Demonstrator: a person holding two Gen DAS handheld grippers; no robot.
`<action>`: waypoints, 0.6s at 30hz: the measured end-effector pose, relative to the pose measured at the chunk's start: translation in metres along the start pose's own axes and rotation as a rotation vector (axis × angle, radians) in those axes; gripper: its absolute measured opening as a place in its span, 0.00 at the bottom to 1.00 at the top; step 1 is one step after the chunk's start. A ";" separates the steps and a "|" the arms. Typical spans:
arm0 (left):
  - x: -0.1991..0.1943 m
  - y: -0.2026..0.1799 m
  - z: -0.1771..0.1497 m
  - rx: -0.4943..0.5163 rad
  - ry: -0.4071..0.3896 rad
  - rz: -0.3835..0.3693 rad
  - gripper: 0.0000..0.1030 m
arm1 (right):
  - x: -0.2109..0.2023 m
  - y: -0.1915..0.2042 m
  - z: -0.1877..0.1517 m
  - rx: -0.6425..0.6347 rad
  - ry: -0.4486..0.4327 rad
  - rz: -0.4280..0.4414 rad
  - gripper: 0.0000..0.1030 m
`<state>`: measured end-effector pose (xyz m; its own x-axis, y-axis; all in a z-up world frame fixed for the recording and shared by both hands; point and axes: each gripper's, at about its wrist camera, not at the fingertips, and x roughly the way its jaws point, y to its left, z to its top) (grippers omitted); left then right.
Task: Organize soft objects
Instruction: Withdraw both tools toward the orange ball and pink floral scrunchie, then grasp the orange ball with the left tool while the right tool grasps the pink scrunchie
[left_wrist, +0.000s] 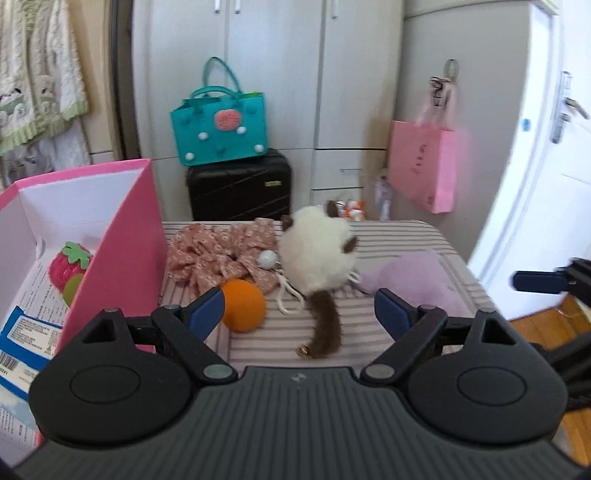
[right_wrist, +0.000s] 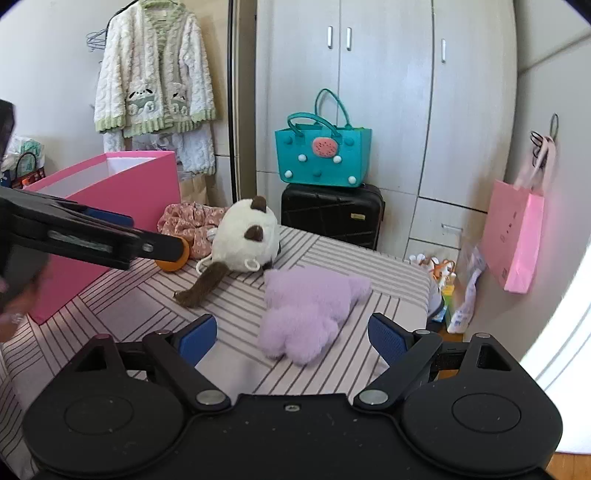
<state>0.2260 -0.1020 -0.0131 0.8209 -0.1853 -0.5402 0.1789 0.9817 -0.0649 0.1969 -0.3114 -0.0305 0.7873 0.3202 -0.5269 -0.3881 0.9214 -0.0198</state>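
Gaping wide, both grippers' jaws (left gripper (left_wrist: 299, 312), right gripper (right_wrist: 291, 334)) hold nothing.

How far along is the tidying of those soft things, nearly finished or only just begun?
Only just begun. One item, the strawberry plush, already lies in the pink box. Nothing is in hand: the left gripper and right gripper are both open and empty. Still out on the striped surface are the orange ball, the floral scrunchie, the white-and-brown plush and the purple plush.
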 end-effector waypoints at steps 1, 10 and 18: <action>0.006 0.001 0.000 -0.002 -0.004 0.022 0.82 | 0.001 -0.002 0.004 0.000 0.000 0.008 0.89; 0.043 0.011 -0.001 -0.054 0.038 0.119 0.51 | 0.038 -0.003 0.065 0.033 0.030 0.181 0.89; 0.057 0.020 -0.002 -0.081 0.077 0.155 0.51 | 0.105 0.031 0.122 -0.015 0.115 0.402 0.88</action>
<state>0.2748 -0.0931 -0.0471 0.7907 -0.0305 -0.6115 0.0063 0.9991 -0.0417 0.3267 -0.2226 0.0174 0.5133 0.6267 -0.5863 -0.6614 0.7242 0.1951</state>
